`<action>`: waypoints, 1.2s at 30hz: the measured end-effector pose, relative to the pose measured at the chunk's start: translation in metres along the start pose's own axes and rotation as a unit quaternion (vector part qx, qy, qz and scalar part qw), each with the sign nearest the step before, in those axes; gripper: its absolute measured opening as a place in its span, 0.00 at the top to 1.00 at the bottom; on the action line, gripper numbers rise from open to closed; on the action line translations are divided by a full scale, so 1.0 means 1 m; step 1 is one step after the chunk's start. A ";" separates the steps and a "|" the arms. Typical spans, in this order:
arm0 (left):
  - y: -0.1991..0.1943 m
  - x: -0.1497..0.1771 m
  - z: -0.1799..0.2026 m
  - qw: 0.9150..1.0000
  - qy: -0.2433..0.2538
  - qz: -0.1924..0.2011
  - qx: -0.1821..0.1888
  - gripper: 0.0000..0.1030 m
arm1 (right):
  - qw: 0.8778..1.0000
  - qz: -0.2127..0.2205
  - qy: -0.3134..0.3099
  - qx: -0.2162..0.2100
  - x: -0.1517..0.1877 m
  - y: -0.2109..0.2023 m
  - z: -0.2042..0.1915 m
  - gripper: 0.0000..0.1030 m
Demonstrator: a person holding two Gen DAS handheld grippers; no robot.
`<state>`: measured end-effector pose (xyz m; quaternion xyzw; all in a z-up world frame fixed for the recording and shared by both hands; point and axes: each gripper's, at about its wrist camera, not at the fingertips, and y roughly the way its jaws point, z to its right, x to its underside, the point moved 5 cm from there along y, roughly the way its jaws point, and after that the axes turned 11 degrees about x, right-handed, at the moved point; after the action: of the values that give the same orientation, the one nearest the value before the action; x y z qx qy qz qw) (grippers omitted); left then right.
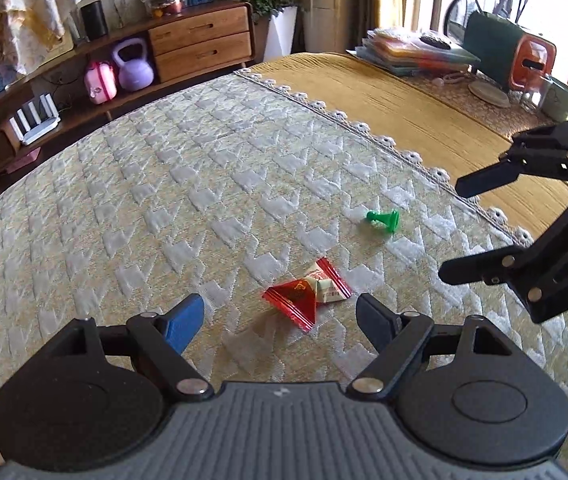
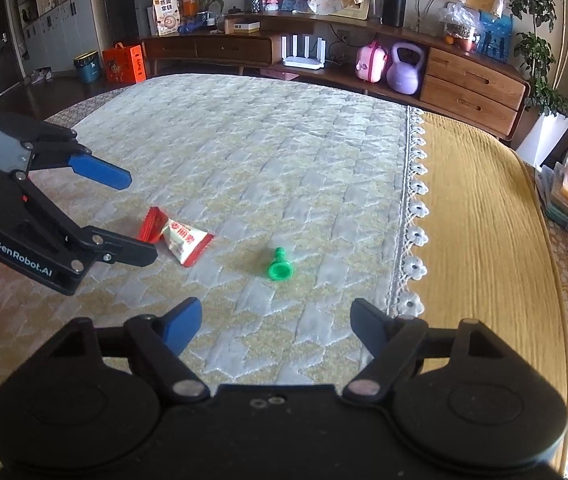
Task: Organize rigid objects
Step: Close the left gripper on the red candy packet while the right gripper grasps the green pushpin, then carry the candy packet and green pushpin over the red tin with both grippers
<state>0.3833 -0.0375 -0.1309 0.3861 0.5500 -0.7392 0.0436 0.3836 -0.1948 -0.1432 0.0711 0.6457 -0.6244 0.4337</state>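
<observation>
A small green plastic pawn [image 1: 383, 220] lies on its side on the quilted cream cloth [image 1: 164, 200]; it also shows in the right wrist view [image 2: 280, 266]. A red and white snack packet [image 1: 307, 294] lies nearer, also seen in the right wrist view [image 2: 176, 236]. My left gripper [image 1: 280, 316] is open and empty, hovering just short of the packet; it shows in the right wrist view [image 2: 140, 218]. My right gripper [image 2: 274, 322] is open and empty, just short of the pawn; it shows in the left wrist view [image 1: 453, 232].
A yellow cloth [image 2: 483, 220] with a lace edge covers the right part of the table. Stacked folders [image 1: 411, 50], a mug [image 1: 559, 98] and an orange box [image 1: 531, 62] stand at its far end. A wooden sideboard [image 2: 463, 80] lies beyond.
</observation>
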 end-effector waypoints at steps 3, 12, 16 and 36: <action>0.007 -0.001 -0.001 1.000 0.020 -0.007 0.012 0.19 | 1.000 -0.005 0.005 -0.006 -0.001 0.009 0.001 0.29; 0.022 0.000 -0.004 0.998 0.067 -0.006 0.015 0.23 | 1.000 -0.006 0.011 -0.005 -0.009 0.025 0.003 0.46; 0.022 -0.001 0.000 0.997 0.077 0.003 0.032 0.36 | 1.000 -0.002 0.015 -0.009 -0.013 0.030 0.000 0.57; 0.016 0.002 0.017 0.997 0.066 -0.003 0.026 0.79 | 0.999 0.002 0.037 0.016 -0.011 0.026 -0.010 0.86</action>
<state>0.3807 -0.0578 -0.1429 0.4337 0.5335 -0.7261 -0.0046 0.4019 -0.1758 -0.1571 0.1019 0.6509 -0.6309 0.4098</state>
